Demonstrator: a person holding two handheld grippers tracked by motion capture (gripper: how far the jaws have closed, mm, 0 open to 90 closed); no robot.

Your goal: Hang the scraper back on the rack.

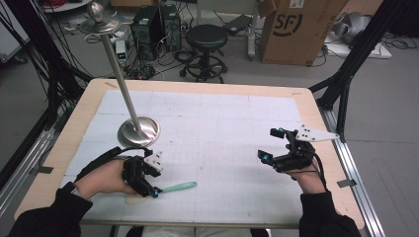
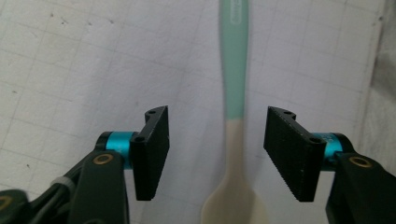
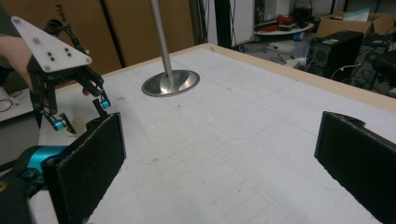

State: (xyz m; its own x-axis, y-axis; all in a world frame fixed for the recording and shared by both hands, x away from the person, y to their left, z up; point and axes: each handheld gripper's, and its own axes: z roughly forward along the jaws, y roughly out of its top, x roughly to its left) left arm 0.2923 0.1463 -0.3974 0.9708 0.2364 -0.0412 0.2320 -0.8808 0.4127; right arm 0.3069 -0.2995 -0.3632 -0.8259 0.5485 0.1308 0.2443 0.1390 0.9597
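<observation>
A spoon with a mint-green handle [image 1: 180, 186] and a cream bowl lies flat on the white gridded mat near the table's front left. My left gripper [image 1: 152, 183] points down over it. In the left gripper view the spoon [image 2: 233, 70] runs up the middle between the two black pads [image 2: 152, 149], near where the cream part meets the green, with a gap on each side. My left gripper [image 2: 217, 140] is open. My right gripper [image 1: 272, 144] hovers open at the right side of the mat with nothing between its jaws [image 3: 219, 158]. From there my left gripper [image 3: 81, 114] shows farther off.
A metal stand with a round base [image 1: 139, 131] and a tall leaning pole rises from the mat's left half, just behind my left hand. The wooden table edge [image 1: 197, 85] frames the mat. Beyond it on the floor are a black stool [image 1: 206, 37], computer towers and a cardboard box [image 1: 296, 29].
</observation>
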